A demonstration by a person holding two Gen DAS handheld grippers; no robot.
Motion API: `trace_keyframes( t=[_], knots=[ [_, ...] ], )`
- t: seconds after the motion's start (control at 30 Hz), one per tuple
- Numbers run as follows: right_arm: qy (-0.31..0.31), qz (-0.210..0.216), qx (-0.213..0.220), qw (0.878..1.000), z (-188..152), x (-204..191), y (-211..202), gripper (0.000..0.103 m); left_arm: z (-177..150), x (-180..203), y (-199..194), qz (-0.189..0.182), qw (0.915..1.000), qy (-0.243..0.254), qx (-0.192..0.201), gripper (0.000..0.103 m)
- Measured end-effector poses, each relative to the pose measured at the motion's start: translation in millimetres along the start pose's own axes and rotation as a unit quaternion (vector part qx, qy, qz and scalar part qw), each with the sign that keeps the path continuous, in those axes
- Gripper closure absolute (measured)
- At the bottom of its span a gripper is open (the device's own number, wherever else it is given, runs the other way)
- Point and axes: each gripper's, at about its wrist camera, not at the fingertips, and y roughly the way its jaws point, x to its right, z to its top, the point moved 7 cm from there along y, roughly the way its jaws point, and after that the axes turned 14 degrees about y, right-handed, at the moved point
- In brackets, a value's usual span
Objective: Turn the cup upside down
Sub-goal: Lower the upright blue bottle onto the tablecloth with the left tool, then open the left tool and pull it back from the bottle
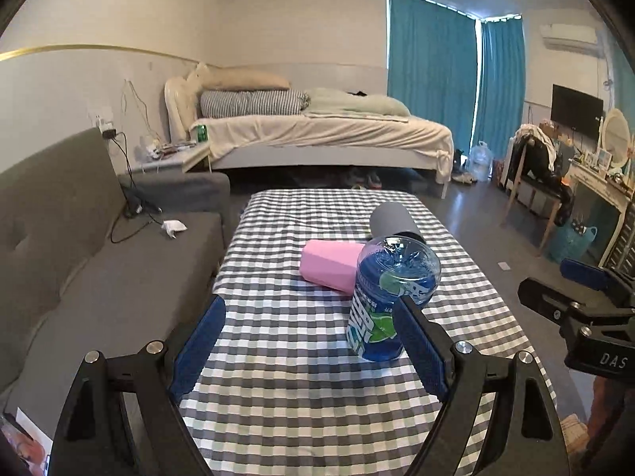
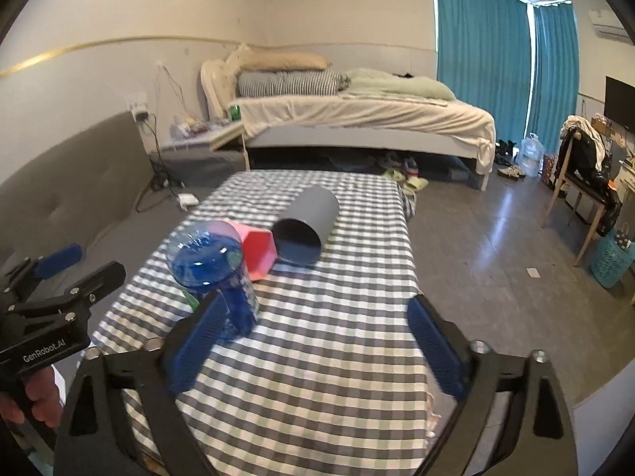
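A clear blue plastic cup (image 1: 387, 297) (image 2: 222, 277) with a green and white label stands on the checked tablecloth, its ribbed closed end facing up. Behind it a pink cup (image 1: 329, 263) (image 2: 260, 250) lies on its side, touching it. A grey cup (image 1: 393, 220) (image 2: 307, 224) lies on its side too, mouth toward the right wrist camera. My left gripper (image 1: 309, 347) is open, and its right finger partly covers the blue cup. My right gripper (image 2: 317, 349) is open over bare cloth, with the blue cup behind its left finger.
The checked table (image 1: 301, 396) (image 2: 337, 357) runs away from me. A grey sofa (image 1: 99, 261) stands close on the left, a bed (image 1: 325, 131) beyond the table. Open floor (image 2: 496, 246), a chair (image 2: 583, 182) and a blue basket (image 2: 611, 261) are on the right.
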Motion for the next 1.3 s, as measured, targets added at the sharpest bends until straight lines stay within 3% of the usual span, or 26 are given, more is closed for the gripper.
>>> trace_keyframes(
  t=[0.13, 0.37, 1.3],
  knots=[
    [-0.003, 0.002, 0.008, 1.0, 0, -2, -4, 0.0, 1, -5, -8, 0.009, 0.9998, -0.013, 0.014, 0.0],
    [-0.016, -0.014, 0.018, 1.0, -3, -6, -7, 0.0, -2, -10, -13, 0.027, 0.9994, -0.016, 0.016, 0.0],
    [-0.016, -0.013, 0.012, 1.0, -5, -4, -6, 0.0, -9, -11, -13, 0.024, 0.9994, -0.021, 0.011, 0.0]
  ],
)
